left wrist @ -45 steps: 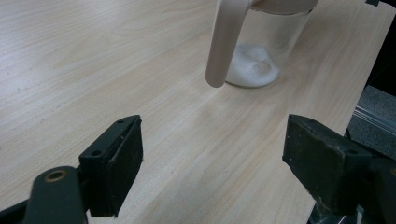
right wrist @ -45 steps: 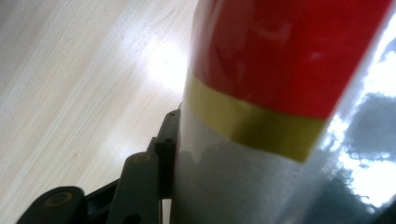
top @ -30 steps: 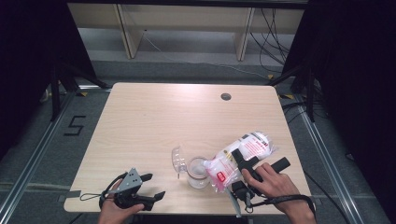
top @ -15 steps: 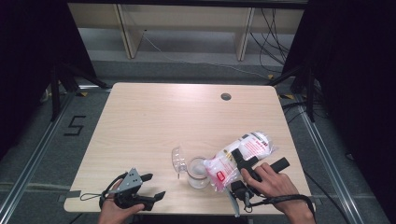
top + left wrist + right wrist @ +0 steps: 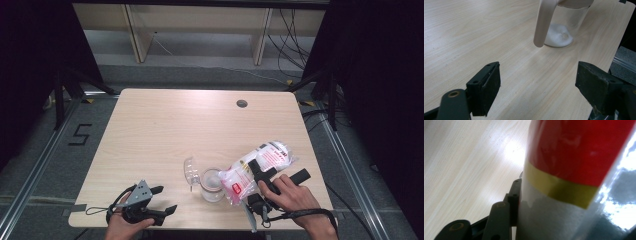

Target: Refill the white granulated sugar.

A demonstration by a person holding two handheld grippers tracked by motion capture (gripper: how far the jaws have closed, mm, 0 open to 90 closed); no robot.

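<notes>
1. My right gripper (image 5: 260,172) clamps the bag (image 5: 257,165), tilted over the jar (image 5: 212,184) at the table's five o'clock.
2. Some powder (image 5: 557,37) is in; pouring remains.
3. My left gripper (image 5: 162,200) idles wide open, empty.

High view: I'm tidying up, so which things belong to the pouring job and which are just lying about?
In the job:
bag, tilted over the jar, clamped in the right claw
jar, some white powder inside

Lying about:
lid, beside the jar
left claw, open, holding nothing
</notes>
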